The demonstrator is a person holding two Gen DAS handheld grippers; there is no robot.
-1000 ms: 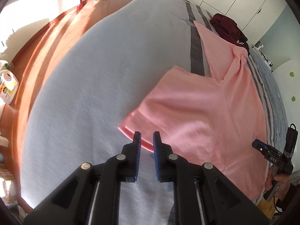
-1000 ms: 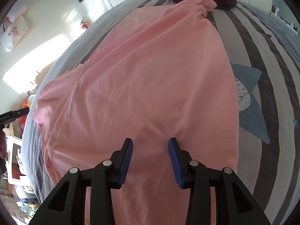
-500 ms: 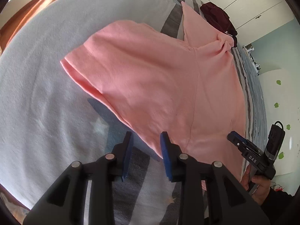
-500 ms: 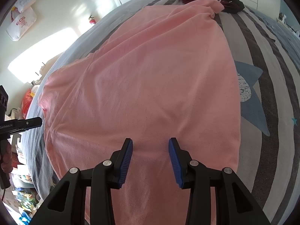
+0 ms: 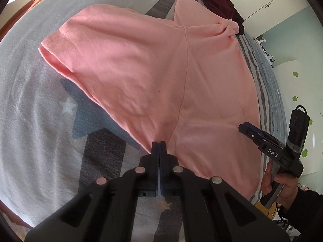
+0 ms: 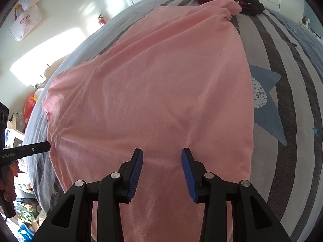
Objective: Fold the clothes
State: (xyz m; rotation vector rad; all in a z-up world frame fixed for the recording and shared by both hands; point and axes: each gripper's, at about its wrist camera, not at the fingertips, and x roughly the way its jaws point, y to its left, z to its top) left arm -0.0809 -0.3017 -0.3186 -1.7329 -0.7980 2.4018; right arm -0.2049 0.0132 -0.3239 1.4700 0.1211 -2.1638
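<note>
We had spread the pink T-shirt (image 5: 153, 76) flat on the striped bedspread (image 5: 50, 121). Our left gripper (image 5: 159, 143) had just pinched shut on its armpit edge at six o'clock, ready to fold; the right gripper (image 6: 162, 157) hovered part-open, empty, over the body.

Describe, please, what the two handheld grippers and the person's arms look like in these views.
Both grippers are black plastic linkages with silver rivets and ribbed blue pads inside the fingers. The right gripper carries white "DAS" lettering, a grey handle and a black box with a looped cable on top. The left gripper shows white "GenRobot.AI" lettering along its side. The right hand comes out of a black sleeve.
</note>
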